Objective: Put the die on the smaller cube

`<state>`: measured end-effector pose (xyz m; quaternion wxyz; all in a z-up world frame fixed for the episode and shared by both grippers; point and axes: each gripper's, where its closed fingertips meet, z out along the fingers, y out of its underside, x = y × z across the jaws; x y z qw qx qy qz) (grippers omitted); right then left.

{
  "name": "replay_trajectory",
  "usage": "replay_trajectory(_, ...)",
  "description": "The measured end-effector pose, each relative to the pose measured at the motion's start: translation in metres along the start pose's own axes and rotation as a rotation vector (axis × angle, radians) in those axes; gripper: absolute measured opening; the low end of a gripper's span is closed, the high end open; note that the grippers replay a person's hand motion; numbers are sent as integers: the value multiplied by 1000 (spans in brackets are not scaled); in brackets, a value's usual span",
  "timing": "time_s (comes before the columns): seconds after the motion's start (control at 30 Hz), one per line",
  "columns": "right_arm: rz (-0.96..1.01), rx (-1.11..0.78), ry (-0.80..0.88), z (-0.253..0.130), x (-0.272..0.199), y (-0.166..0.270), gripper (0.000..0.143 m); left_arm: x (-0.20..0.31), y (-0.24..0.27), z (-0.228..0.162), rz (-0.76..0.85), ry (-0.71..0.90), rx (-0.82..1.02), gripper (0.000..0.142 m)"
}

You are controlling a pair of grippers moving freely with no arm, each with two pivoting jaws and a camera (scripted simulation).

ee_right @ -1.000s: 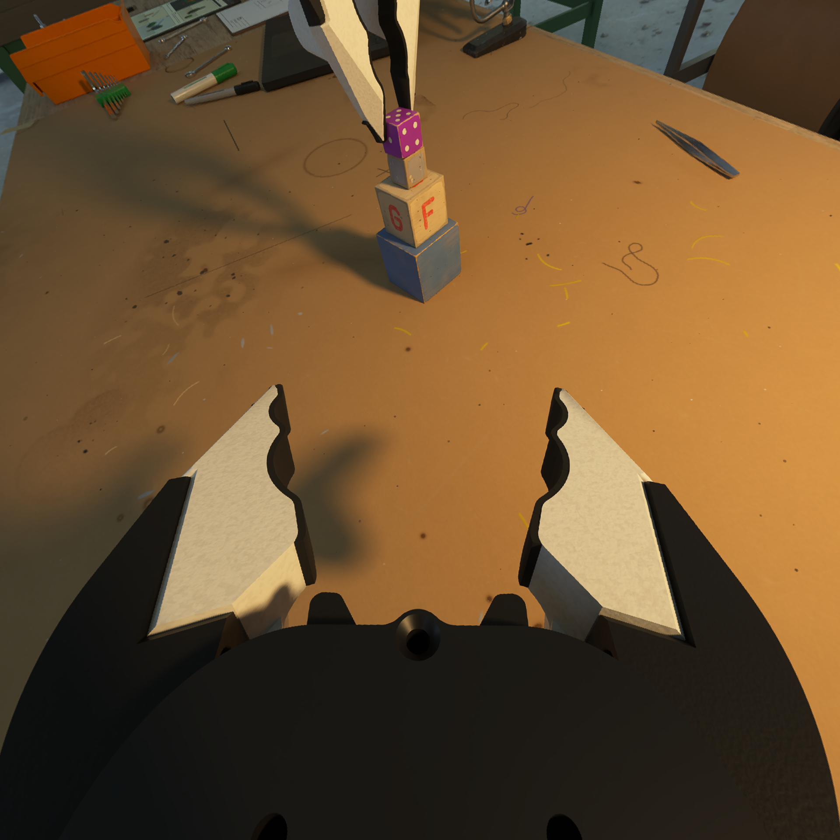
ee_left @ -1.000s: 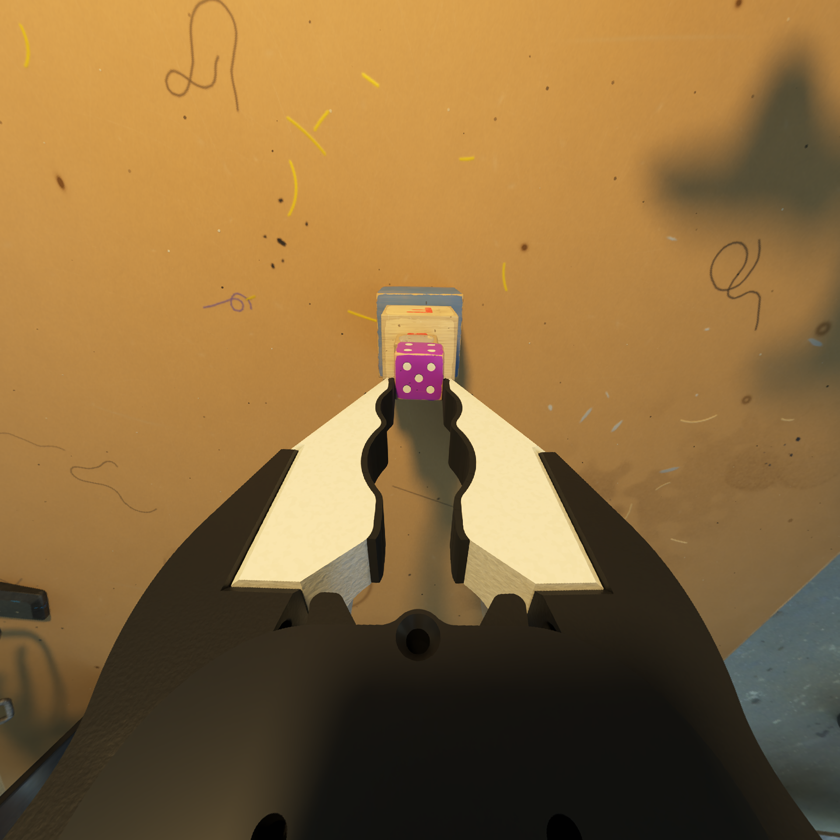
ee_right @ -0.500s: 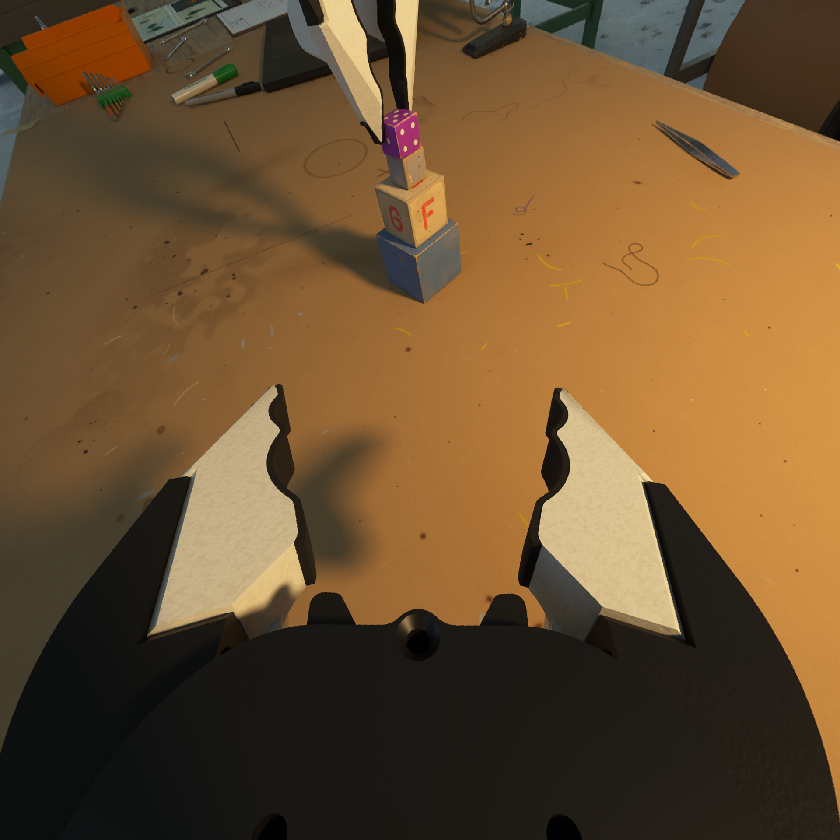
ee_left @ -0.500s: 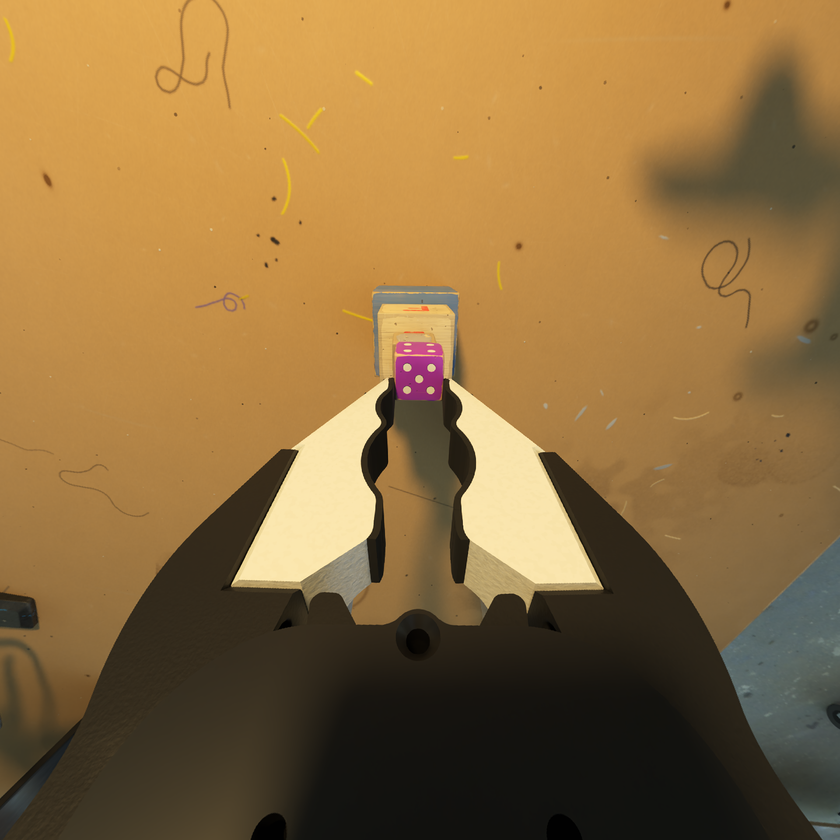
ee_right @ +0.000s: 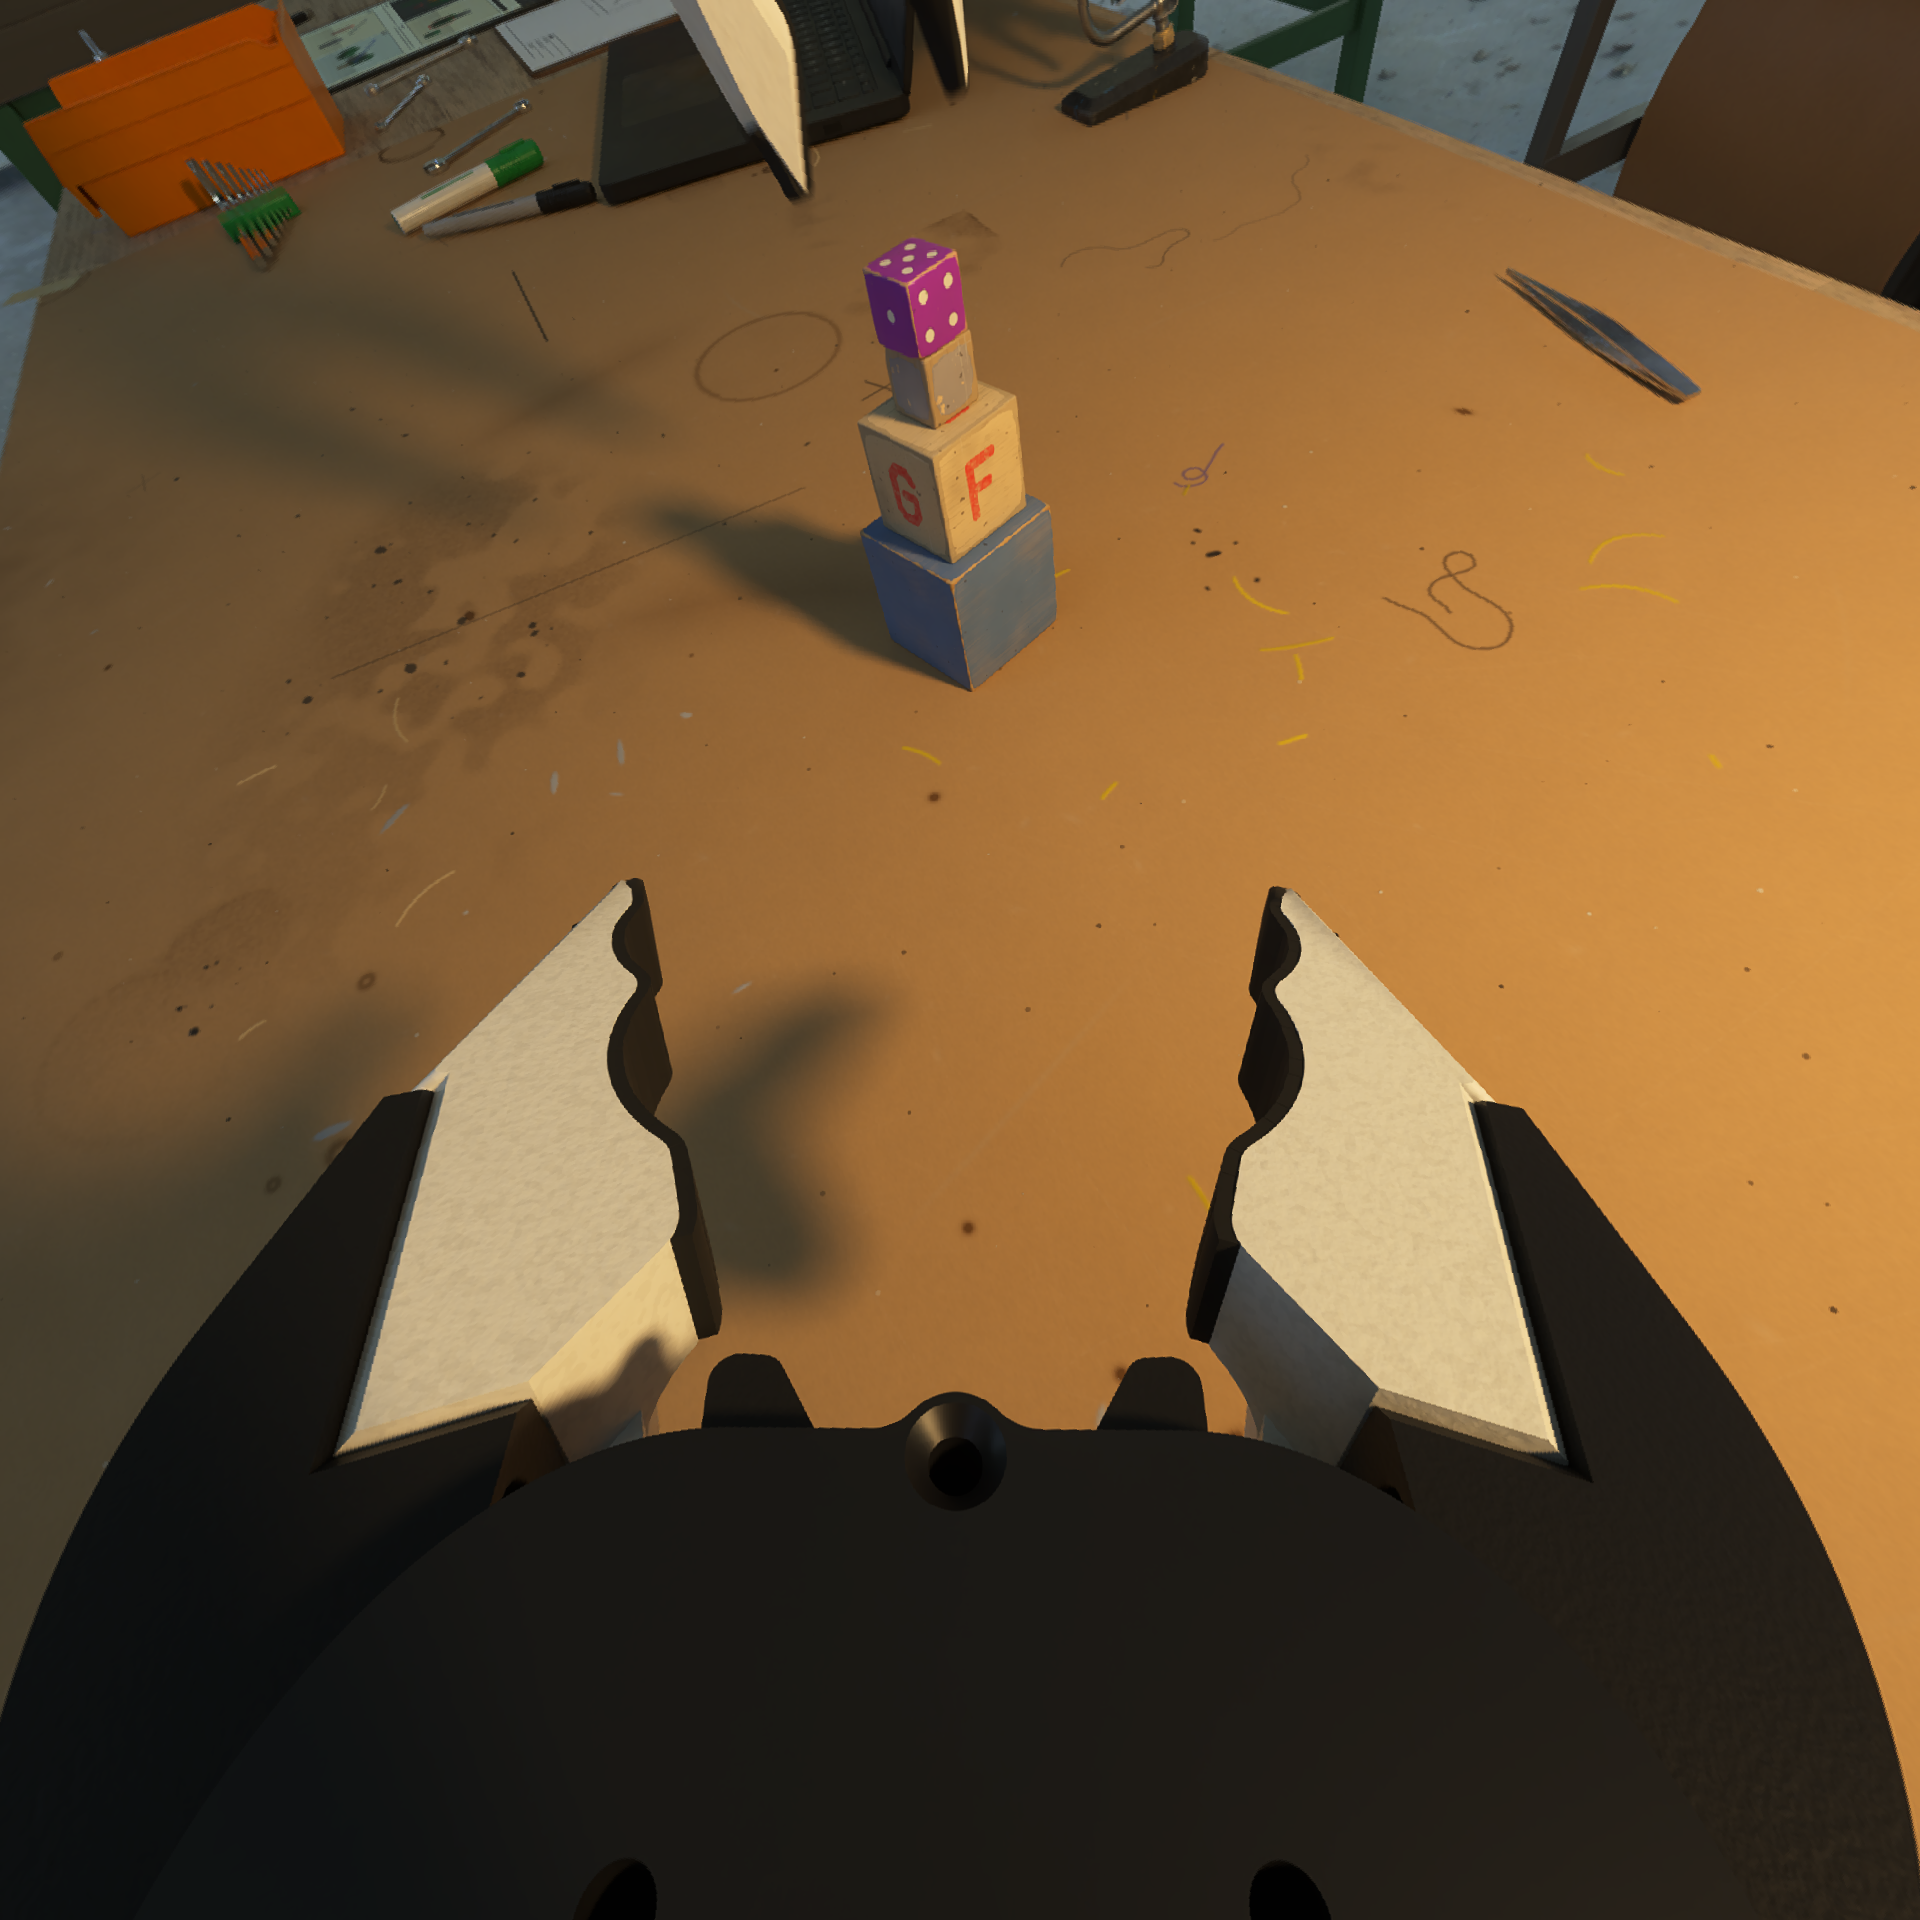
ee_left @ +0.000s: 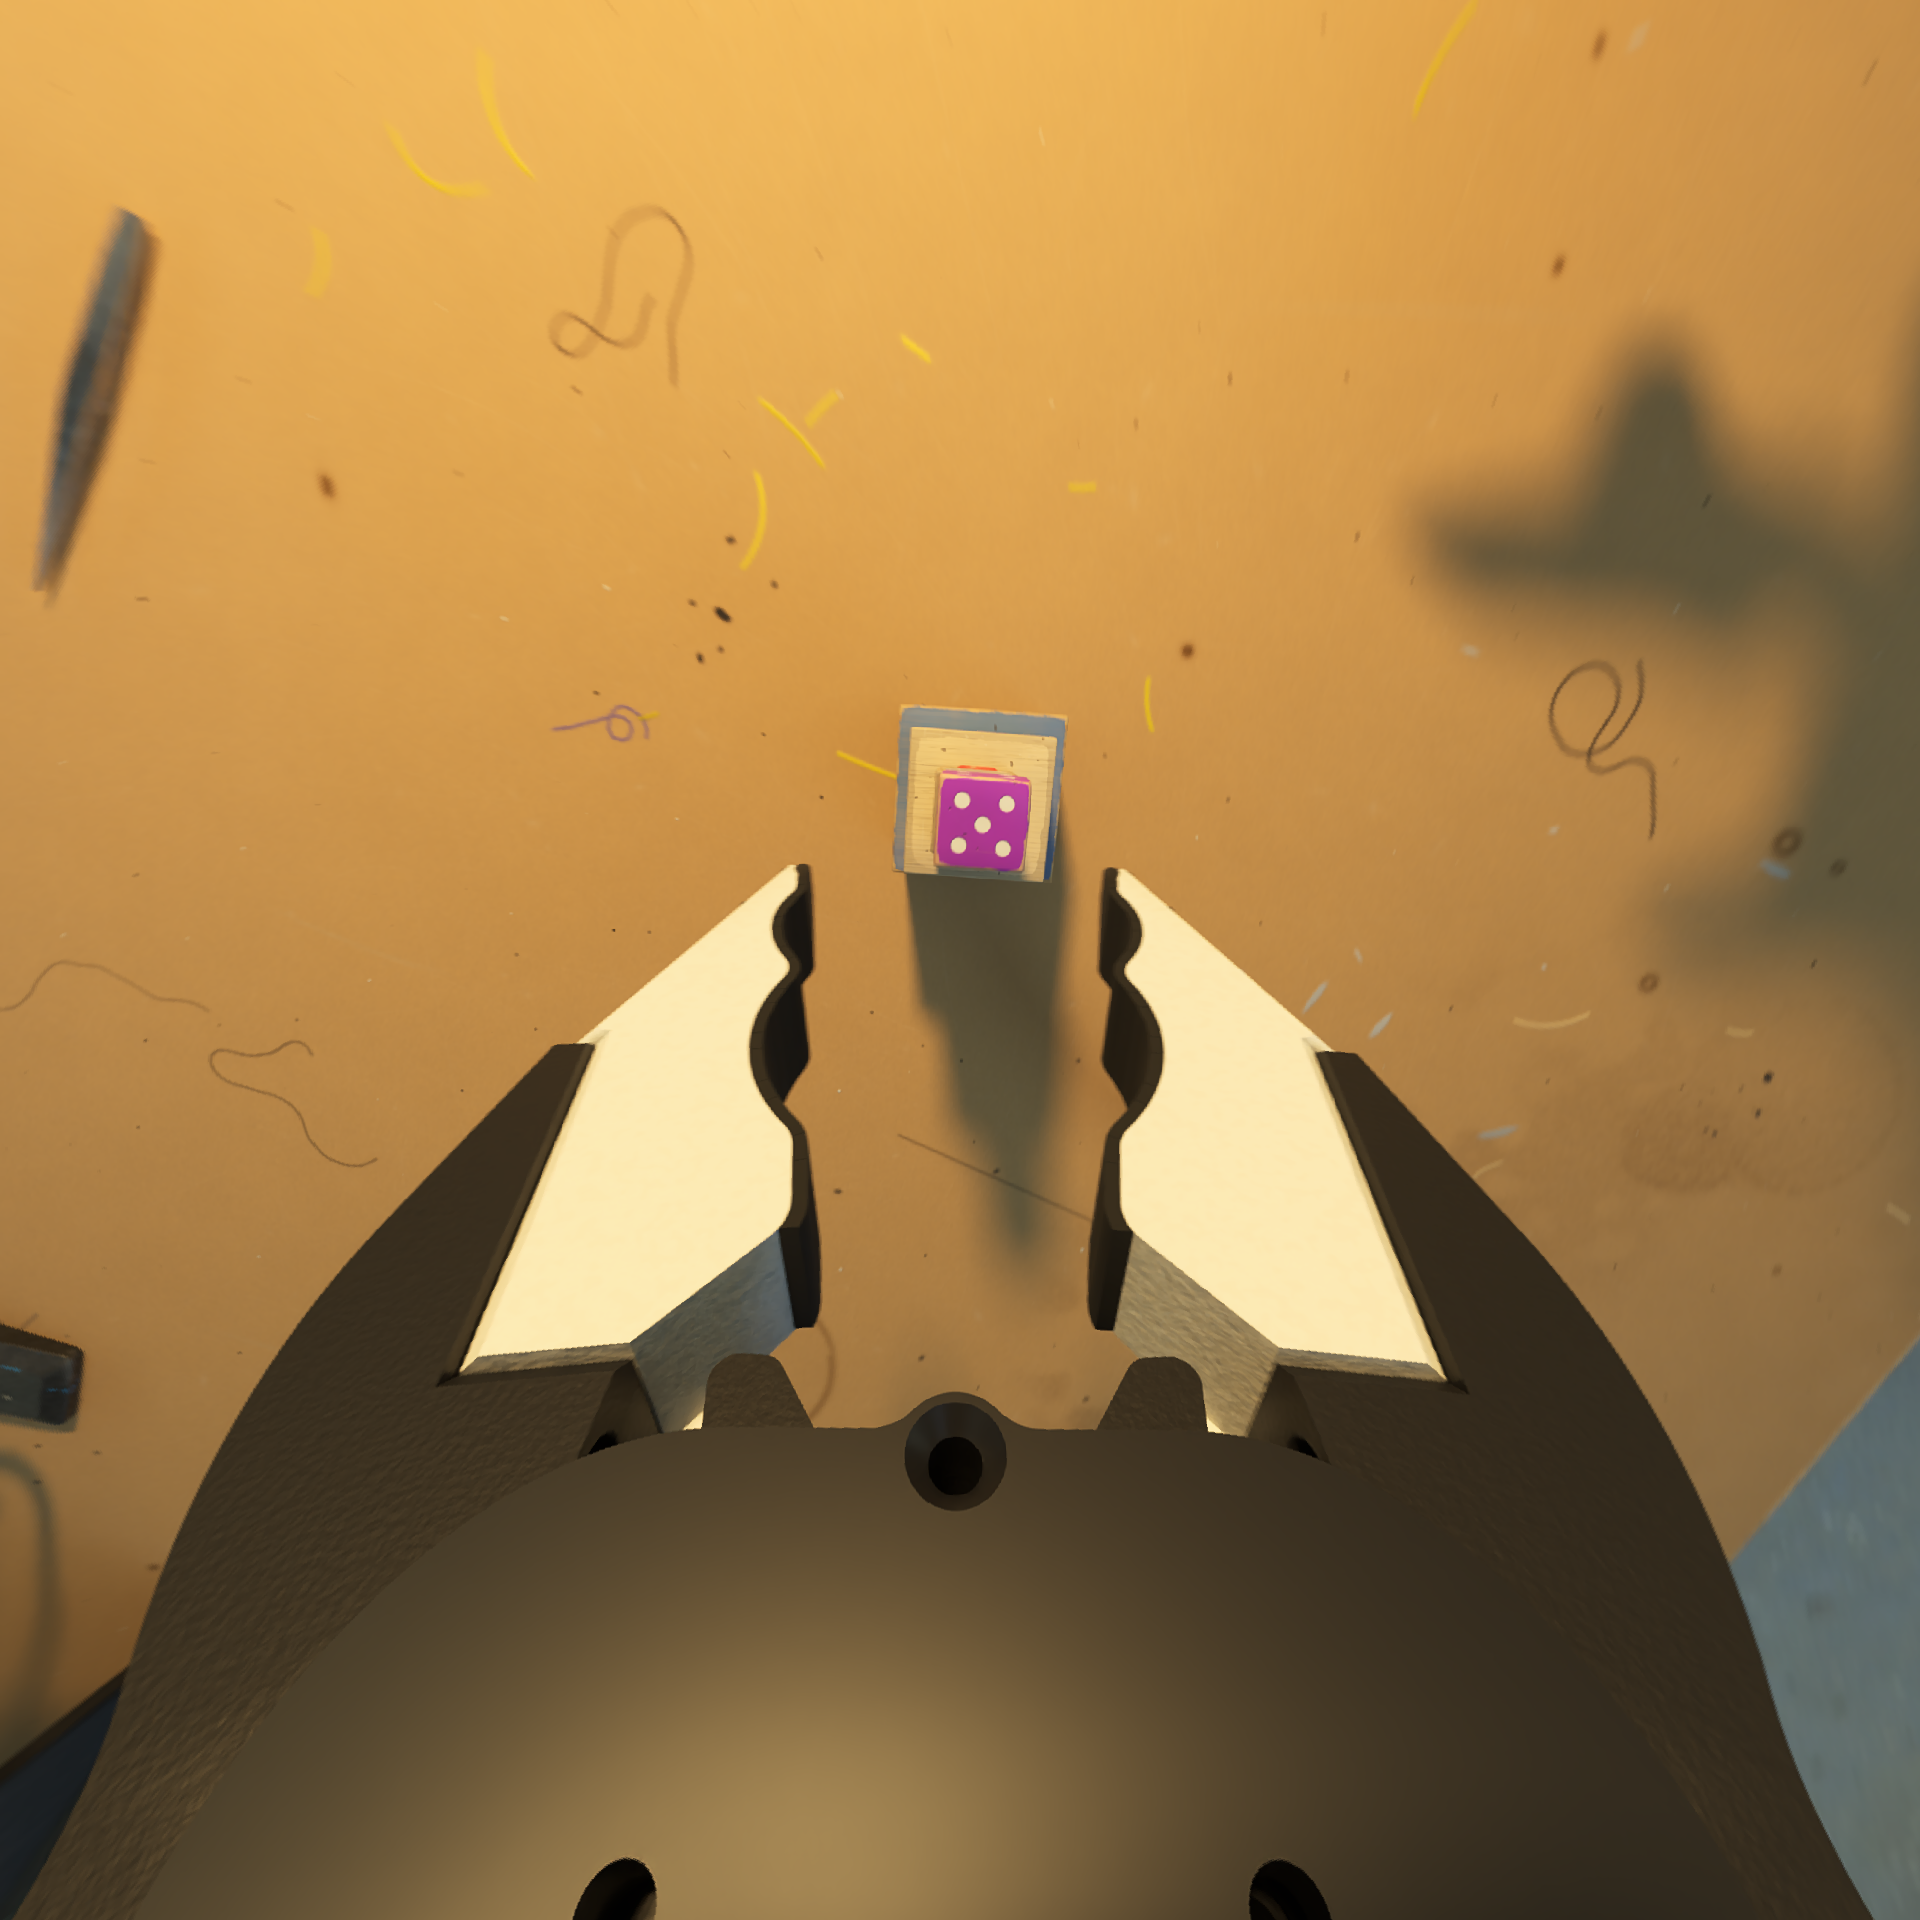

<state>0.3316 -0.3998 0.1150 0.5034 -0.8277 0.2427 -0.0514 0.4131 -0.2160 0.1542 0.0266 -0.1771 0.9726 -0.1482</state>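
Observation:
A purple die [ee_right: 916,296] sits on top of a small grey cube [ee_right: 932,379]. That cube stands on a lettered wooden block [ee_right: 943,473], which stands on a blue block [ee_right: 961,597]. In the left wrist view I look straight down on the die [ee_left: 983,823], with the wooden block [ee_left: 923,800] around it. My left gripper [ee_left: 954,878] is open and empty, well above the stack. One of its fingers [ee_right: 758,83] shows at the top of the right wrist view. My right gripper [ee_right: 954,888] is open and empty, low over the table in front of the stack.
At the far end lie an orange box [ee_right: 177,104], a set of bits [ee_right: 255,203], markers [ee_right: 468,187], a dark laptop [ee_right: 675,135] and a black clamp [ee_right: 1132,78]. A dark flat blade [ee_right: 1600,332] lies at the right. The table [ee_right: 1351,831] is brown board.
My left gripper has opened, let go of the die and risen clear of the stack. The die stays on the small cube. My right gripper has not moved.

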Motion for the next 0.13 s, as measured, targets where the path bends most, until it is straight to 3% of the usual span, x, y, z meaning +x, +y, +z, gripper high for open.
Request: replay_trajectory(0.13, 6, -12, 9, 2, 2, 2, 114, -2, 0, -33, -90, -62, 243, 83)
